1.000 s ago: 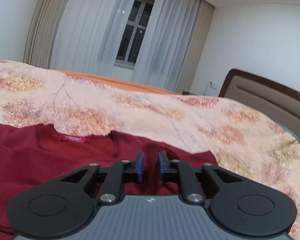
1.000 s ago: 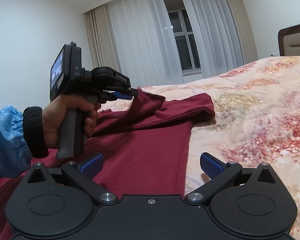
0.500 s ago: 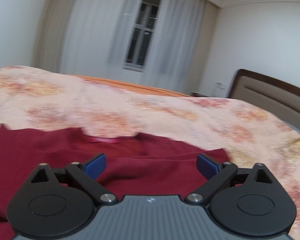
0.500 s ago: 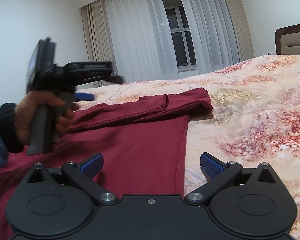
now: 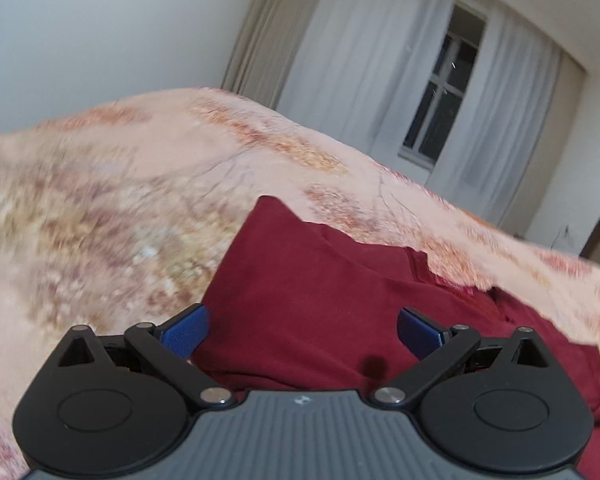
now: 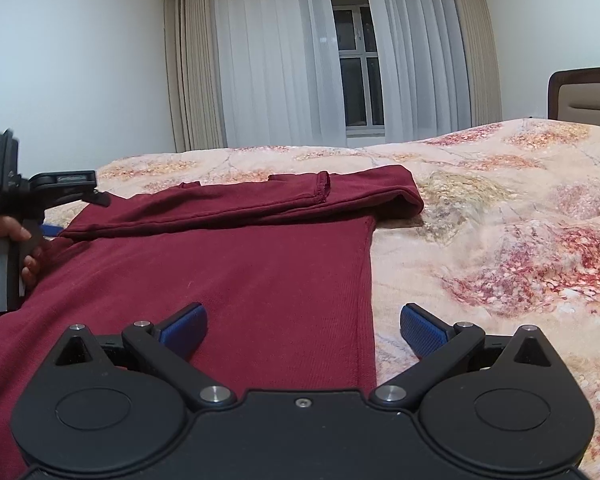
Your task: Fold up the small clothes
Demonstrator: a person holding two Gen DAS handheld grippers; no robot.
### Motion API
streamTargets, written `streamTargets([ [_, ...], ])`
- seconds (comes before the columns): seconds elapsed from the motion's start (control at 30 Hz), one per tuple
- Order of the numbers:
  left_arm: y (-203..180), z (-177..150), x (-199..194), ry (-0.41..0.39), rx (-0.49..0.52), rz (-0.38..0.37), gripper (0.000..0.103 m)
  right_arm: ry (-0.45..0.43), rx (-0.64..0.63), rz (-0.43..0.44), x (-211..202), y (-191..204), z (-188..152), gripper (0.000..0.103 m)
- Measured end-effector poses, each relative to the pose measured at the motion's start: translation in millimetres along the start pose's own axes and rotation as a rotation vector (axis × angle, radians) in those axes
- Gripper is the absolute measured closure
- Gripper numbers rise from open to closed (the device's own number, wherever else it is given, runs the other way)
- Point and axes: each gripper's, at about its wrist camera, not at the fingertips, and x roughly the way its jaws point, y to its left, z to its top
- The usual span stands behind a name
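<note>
One dark red long-sleeved top [image 6: 228, 280], fine-knit, lying flat on the bed's floral blanket [image 6: 520, 216], which is peach with red and ochre blotches. One sleeve [image 6: 260, 204] is folded across the upper body of the top, its hemmed cuff lying about midway along; the fold at the shoulder end forms a rounded bulge at the right. The top's side edge runs straight down toward me, with a seam line just inside it.

Left to right in my right wrist view:
- My left hand [image 6: 4, 248], one, gripping the grey handle of my left hand-held gripper [image 6: 60, 216], at the far left edge, just beside the near end of the folded sleeve. From this side I cannot tell its spread.
- The top, filling the left and centre of the bed.
- My right hand-held gripper [image 6: 302, 326], one, blue pads wide apart, nothing clamped. The left pad hangs over the red cloth, the right pad over bare blanket; the top's side edge passes between them.

In my left wrist view, my left hand-held gripper [image 5: 302, 326] shows its jaws opening, pads far apart, nothing pinched; a corner of the top [image 5: 320, 292] lies beyond and below them, its neckline to the right.

Count: one top, two hand-held grippers, one blanket, one window [image 6: 358, 68] between white curtains.
</note>
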Motion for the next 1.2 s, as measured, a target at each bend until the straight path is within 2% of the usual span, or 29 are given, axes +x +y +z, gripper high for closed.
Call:
streamTargets([
  [0.1, 7, -7, 7, 0.011, -0.014, 0.032, 0.000, -0.017, -0.003, -0.003, -1, 0, -3, 0.000],
  [0.23, 2, -12, 12, 0.018, 0.030, 0.065, 0.000, -0.033, -0.008, -0.017, -4, 3, -6, 0.000],
  [0.33, 1, -12, 11, 0.012, 0.033, 0.064, 0.000, -0.024, -0.011, -0.018, -4, 3, -3, 0.000],
  [0.47, 3, -13, 8, 0.000, 0.015, 0.045, 0.000, -0.008, 0.021, 0.014, -5, -4, 14, 0.000],
  [0.57, 5, -14, 7, -0.014, -0.001, 0.030, 0.000, -0.042, 0.029, 0.011, 0, -8, 36, 0.000],
  [0.73, 11, -15, 2, -0.045, -0.039, -0.001, 0.000, -0.037, -0.076, -0.002, 53, -1, 86, 0.000],
  [0.9, 16, -17, -5, -0.092, -0.075, 0.009, 0.000, -0.014, -0.167, -0.080, 130, 17, 120, 0.000],
  [1.0, 19, -18, -10, -0.123, -0.097, 0.036, 0.001, 0.026, -0.219, -0.128, 169, 25, 123, 0.000],
  [1.1, 21, -17, -10, -0.130, -0.110, 0.072, 0.001, 0.115, -0.255, -0.211, 195, 26, 112, 0.001],
  [1.2, 21, -17, -9, -0.121, -0.108, 0.082, 0.001, 0.124, -0.203, -0.259, 197, 13, 99, 0.001],
])
